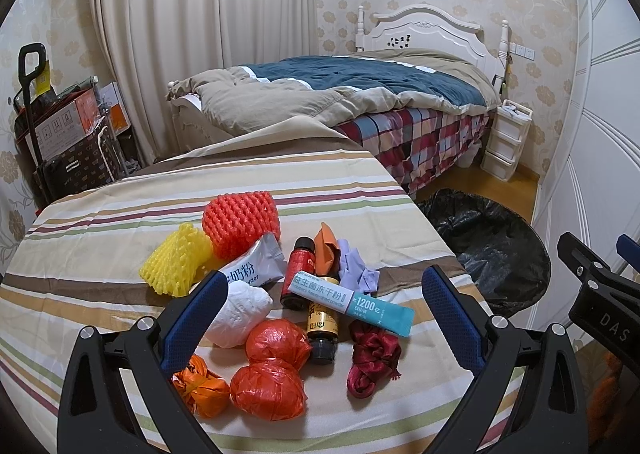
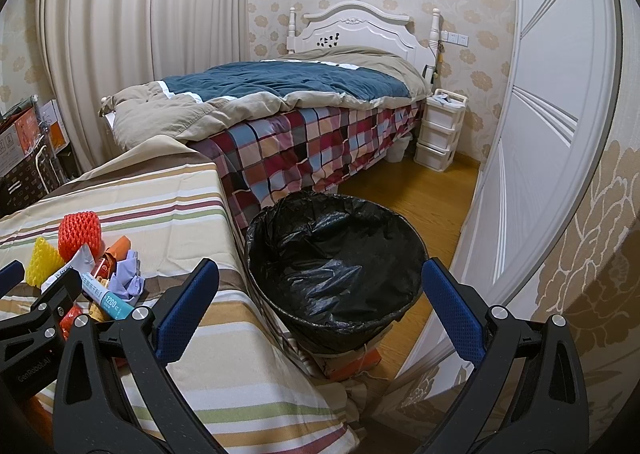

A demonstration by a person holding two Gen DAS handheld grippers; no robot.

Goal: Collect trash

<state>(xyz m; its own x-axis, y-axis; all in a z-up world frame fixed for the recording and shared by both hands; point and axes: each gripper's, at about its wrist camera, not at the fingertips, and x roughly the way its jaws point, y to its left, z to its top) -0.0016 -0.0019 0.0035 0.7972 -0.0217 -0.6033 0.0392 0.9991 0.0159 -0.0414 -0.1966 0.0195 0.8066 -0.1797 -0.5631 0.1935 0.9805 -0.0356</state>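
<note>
Both hand-held grippers gape, holding nothing — your left straddles crowded trash. Closing there may nudge a bottle rolling; your right faces the bin.

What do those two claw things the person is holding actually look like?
Both look alike. The left claw and right claw each have two glossy black plastic arms with triangular cut-outs and silver round bolts, tipped with textured blue pads. White lettering shows on the black bodies: "DAS" on one, "GenRobot.AI" on the other. No cables or sleeves show.
</note>
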